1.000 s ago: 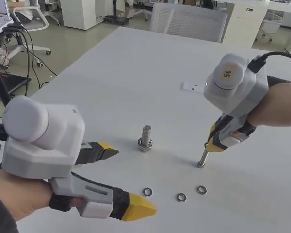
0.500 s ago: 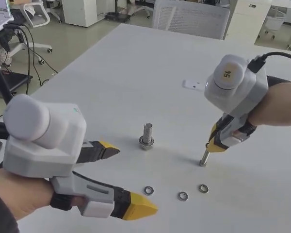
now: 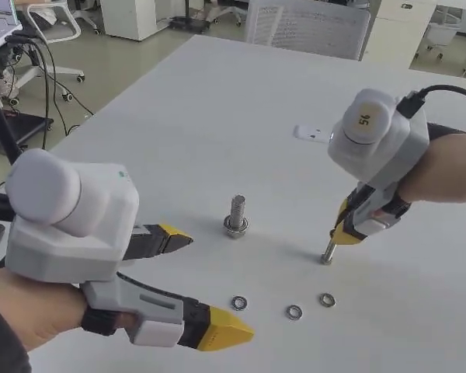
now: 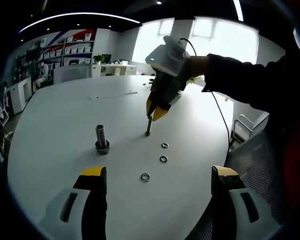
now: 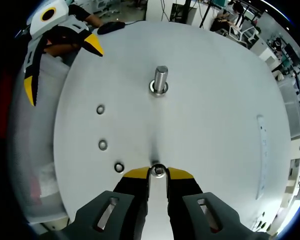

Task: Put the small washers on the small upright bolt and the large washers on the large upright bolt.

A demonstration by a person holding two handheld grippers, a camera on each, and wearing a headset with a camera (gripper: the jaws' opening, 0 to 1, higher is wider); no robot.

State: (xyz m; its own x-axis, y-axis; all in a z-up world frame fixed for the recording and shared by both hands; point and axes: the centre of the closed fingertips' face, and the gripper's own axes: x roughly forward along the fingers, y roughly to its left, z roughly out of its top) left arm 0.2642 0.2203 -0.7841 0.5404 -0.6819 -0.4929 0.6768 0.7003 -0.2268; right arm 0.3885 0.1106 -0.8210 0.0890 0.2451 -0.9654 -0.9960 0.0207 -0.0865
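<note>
Washers point(image 3: 293, 312) unmoved (right tongs point(image 5: 158, 173) still clamp the small bolt point(image 3: 326, 254)).

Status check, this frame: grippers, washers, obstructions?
Left hand-held gripper open, above table. Right hand-held gripper shut on small bolt. Three washers loose on table nearby. Nothing blocking large bolt.

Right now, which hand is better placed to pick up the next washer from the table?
Left. The left tongs are open and nearest the loose washers; the right tongs are closed on the small bolt.
</note>
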